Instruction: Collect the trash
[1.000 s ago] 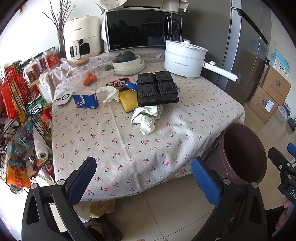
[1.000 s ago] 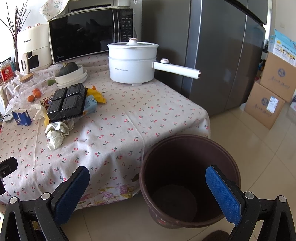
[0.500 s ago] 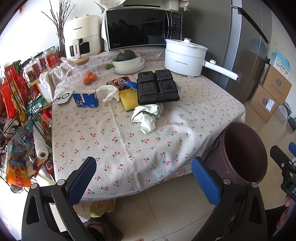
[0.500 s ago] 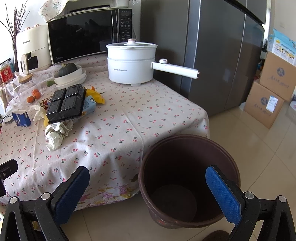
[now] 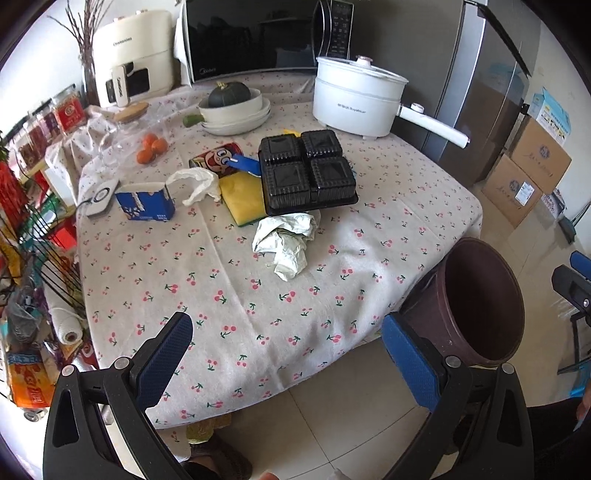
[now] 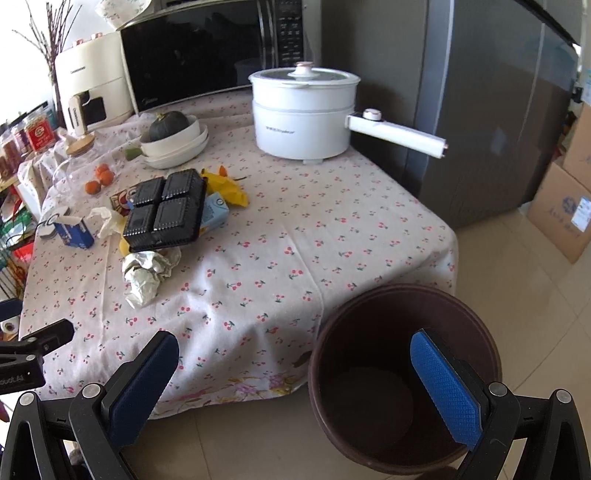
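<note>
The left gripper (image 5: 282,341) has its blue-padded fingers (image 5: 162,356) spread wide and empty, hovering above the near edge of the desk (image 5: 258,295). The right gripper (image 6: 295,373) is likewise wide open and holds nothing; its fingers (image 6: 445,387) frame the mouth of the brown bin (image 6: 402,373), which stands on the tiled floor just beside the desk's near right corner and looks empty.

Beyond the left fingers, toward the middle of the cherry-print cloth, lies a crumpled paper wad (image 5: 286,240). Touching its far side is a black plastic tray (image 5: 306,171) with four compartments, resting partly on a yellow sponge (image 5: 240,195). Left of these sit a crumpled white tissue (image 5: 195,184) and a blue carton (image 5: 146,202), nearer the left edge. A cartoon-printed wrapper (image 5: 218,157) lies behind the sponge.

Along the far edge stand a white electric pot (image 5: 354,98), a microwave (image 5: 258,35) and stacked bowls holding a green squash (image 5: 227,94).
</note>
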